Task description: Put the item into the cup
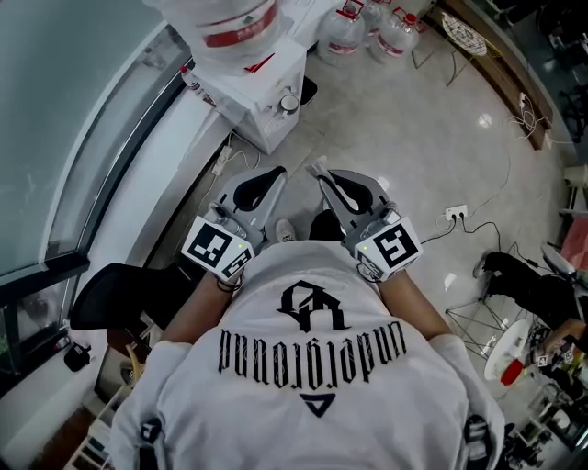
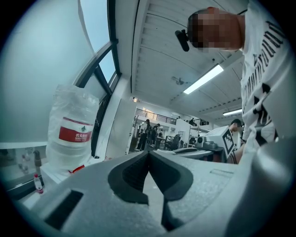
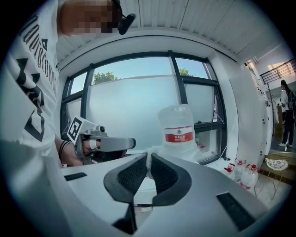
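No cup and no item shows in any view. I hold both grippers close in front of the chest, side by side above the floor. The left gripper (image 1: 279,172) has its jaws pressed together at the tips, with nothing between them (image 2: 149,152). The right gripper (image 1: 316,169) also has its jaws together at the tips and holds nothing (image 3: 149,156). In the right gripper view the left gripper (image 3: 132,142) points across from the left, with a hand behind it. Both point up toward the window and ceiling.
A white water dispenser (image 1: 268,103) with a large bottle (image 1: 241,26) on top stands ahead by the window wall. Several spare water bottles (image 1: 369,31) sit on the floor beyond. A black chair (image 1: 118,296) is at the left, a power strip (image 1: 457,214) with cables at the right.
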### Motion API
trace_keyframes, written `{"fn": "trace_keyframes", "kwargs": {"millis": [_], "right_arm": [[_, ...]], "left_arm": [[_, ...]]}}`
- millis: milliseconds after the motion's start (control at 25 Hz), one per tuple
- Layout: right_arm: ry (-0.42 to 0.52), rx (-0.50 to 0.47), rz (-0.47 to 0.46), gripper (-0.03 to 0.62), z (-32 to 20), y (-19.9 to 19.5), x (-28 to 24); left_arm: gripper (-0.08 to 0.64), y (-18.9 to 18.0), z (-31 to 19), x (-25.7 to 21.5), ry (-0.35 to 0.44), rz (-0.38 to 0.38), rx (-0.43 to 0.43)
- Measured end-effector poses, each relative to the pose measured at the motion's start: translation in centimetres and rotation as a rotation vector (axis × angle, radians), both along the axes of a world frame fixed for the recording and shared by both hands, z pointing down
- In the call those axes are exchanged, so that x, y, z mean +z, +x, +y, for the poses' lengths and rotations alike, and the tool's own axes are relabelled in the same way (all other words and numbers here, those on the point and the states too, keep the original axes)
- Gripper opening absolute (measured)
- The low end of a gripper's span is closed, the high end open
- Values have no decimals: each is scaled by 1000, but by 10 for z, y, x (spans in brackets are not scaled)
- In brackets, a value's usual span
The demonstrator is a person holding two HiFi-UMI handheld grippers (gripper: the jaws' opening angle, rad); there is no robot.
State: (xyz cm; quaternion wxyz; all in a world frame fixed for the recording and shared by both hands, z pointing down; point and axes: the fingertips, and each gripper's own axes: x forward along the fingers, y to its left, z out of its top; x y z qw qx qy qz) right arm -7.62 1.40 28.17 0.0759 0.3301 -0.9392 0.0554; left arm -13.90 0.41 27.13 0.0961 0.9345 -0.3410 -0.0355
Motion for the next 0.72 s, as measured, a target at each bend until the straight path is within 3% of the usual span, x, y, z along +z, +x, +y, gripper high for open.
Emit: {"fn": "trace_keyframes", "kwargs": {"millis": [320,720], "right_arm": [[-8,-64,-10,34,-37,3,0],[-34,-145,-12,34,-100,39,5]], "left_arm": [[15,2,-32,3,-15,-17,-65],[15,33,-88,11,-46,-39,-144]]}}
